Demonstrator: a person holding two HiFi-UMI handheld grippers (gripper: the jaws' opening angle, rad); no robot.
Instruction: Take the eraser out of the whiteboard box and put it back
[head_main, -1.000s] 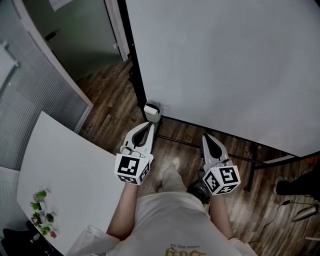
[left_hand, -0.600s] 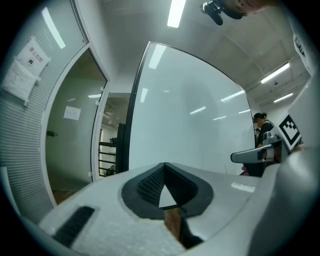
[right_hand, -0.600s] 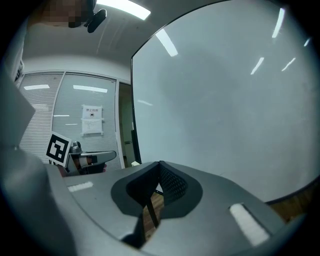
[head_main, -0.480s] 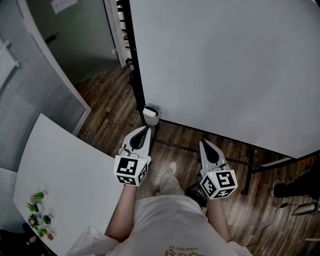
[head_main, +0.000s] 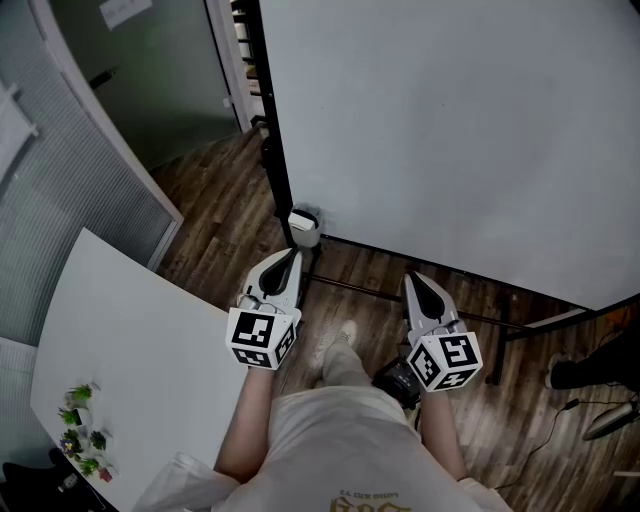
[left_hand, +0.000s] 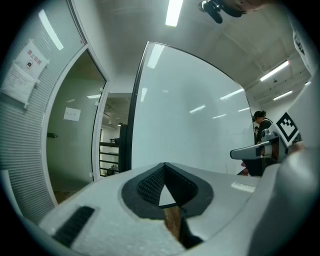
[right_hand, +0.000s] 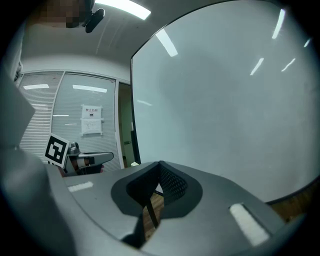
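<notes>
Far to the left in the head view, a white table (head_main: 130, 350) carried a few small potted plants (head_main: 82, 425) near its lower edge, with a blind-covered glass partition (head_main: 60, 200) behind it. Next came the left gripper (head_main: 291, 254), which I held level over the wooden floor (head_main: 220, 210); its own view showed the two jaws pressed together with nothing between them, only bare floorboards visible through the slit below the pads. Just beyond its tip, apart from it, sat the whiteboard box (head_main: 305, 225), a small white holder fixed at the lower left corner of the whiteboard (head_main: 450, 130), beside the black upright of the frame. I could not make out the eraser itself from any view; the box was too small to tell its contents. Between the grippers I saw one light shoe (head_main: 346, 330) on the floor. Right of it, the right gripper (head_main: 412, 276) pointed at the board's lower edge, well short of it, its jaws likewise closed tight on nothing. At the far right a dark shoe (head_main: 575, 372) rested on the boards.
</notes>
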